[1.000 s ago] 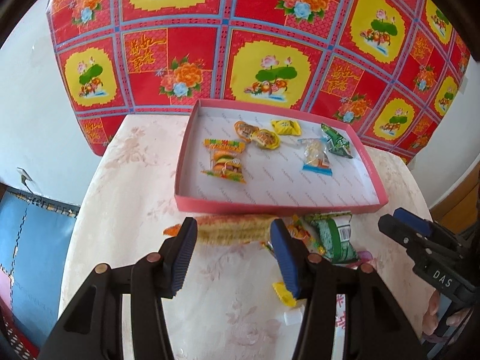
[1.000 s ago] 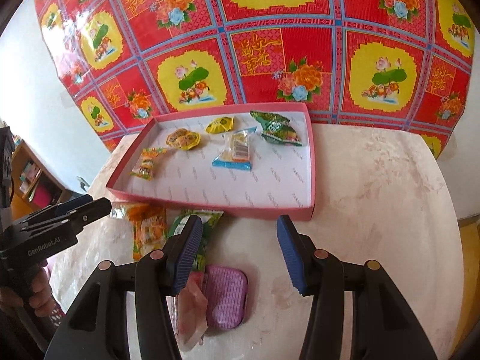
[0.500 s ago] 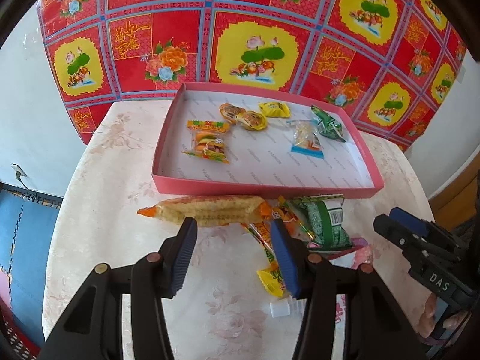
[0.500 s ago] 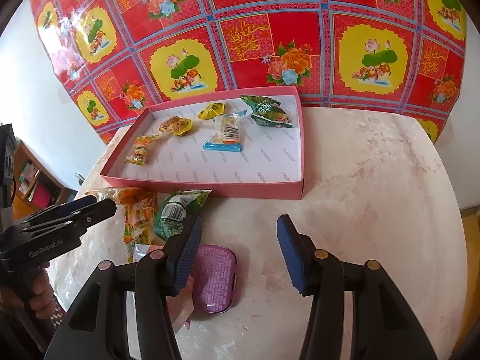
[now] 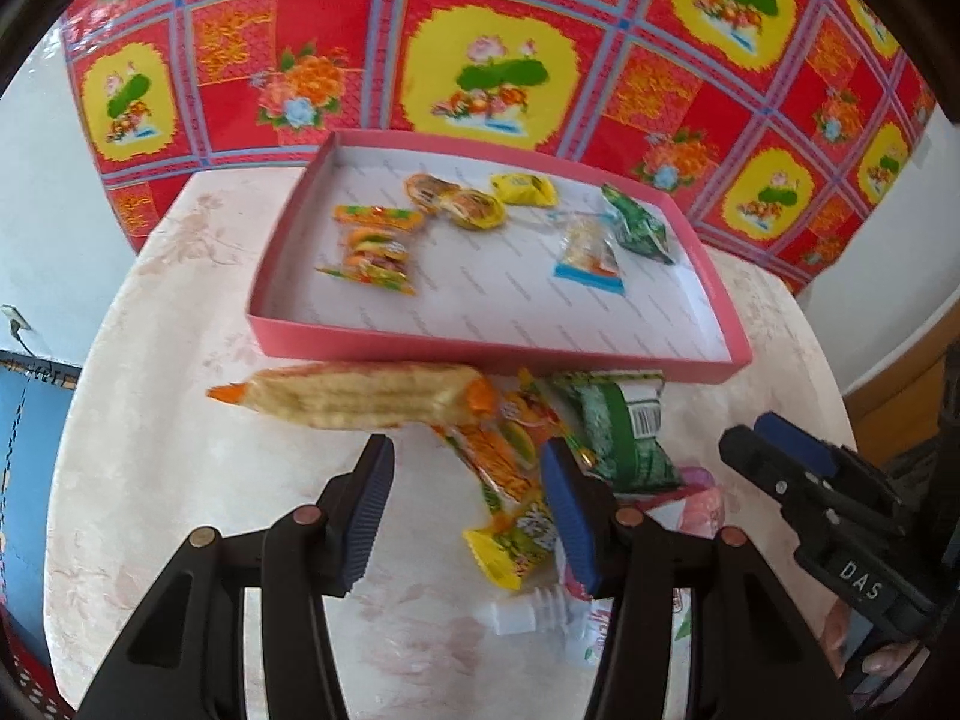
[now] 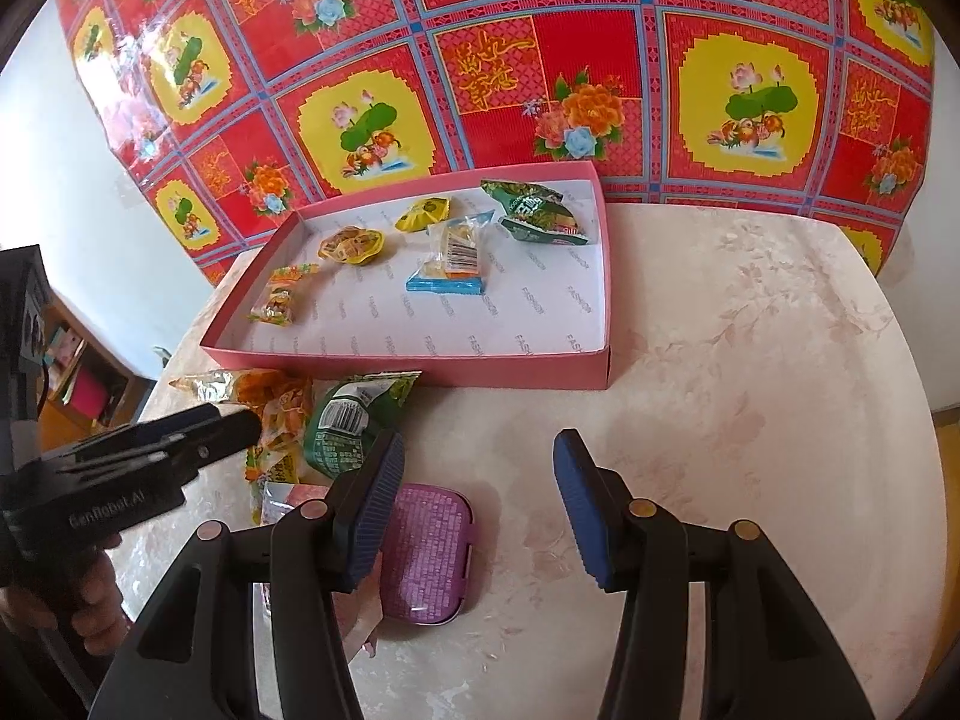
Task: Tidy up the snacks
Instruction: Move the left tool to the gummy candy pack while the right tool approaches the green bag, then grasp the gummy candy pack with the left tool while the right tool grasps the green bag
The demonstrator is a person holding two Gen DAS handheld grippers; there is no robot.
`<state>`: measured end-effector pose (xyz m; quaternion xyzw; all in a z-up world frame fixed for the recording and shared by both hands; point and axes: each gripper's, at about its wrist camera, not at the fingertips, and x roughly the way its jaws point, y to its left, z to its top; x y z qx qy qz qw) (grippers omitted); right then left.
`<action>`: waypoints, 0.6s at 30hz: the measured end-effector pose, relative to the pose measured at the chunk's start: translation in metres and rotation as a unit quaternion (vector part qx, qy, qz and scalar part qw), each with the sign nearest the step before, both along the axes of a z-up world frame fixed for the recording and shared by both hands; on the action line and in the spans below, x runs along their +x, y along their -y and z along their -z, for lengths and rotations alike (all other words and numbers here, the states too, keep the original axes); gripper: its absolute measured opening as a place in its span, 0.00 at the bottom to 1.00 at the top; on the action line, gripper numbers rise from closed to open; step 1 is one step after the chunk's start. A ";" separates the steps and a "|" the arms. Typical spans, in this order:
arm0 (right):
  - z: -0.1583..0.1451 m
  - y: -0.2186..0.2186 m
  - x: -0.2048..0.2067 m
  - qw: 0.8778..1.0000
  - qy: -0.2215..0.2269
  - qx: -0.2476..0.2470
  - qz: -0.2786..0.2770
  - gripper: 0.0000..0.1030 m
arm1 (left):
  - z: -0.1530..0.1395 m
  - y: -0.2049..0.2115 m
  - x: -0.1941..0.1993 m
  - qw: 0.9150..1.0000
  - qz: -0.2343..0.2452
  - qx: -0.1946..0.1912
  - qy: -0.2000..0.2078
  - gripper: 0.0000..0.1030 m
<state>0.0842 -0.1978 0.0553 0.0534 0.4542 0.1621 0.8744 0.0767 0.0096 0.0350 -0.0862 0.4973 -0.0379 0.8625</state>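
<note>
A pink tray holds several snack packets. In front of it on the table lie a long corn-print packet, an orange-yellow packet, a green packet and a purple case. My left gripper hangs open just short of the corn packet, nothing between its fingers. My right gripper is open above bare table, with the purple case beside its left finger. Each gripper shows at the edge of the other's view.
The round pale table has bare surface on its right half. A red floral cloth hangs behind the tray. A small white cap-like piece and pink wrappers lie among the loose packets.
My left gripper has drawn back from the tray, so the corn packet now lies fully in view ahead of its fingers. The right gripper has barely shifted; both stay open.
</note>
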 end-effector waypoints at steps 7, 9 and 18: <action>0.002 0.002 0.001 1.000 -0.002 0.001 0.000 0.52 | 0.015 0.015 0.008 1.000 0.012 0.003 -0.016 0.52; 0.002 0.002 0.001 1.000 -0.001 0.001 0.001 0.52 | 0.019 0.019 0.011 1.000 0.016 0.005 -0.018 0.52; 0.004 0.004 0.002 1.000 -0.004 0.000 0.002 0.52 | 0.029 0.021 0.019 1.000 0.002 0.011 0.000 0.52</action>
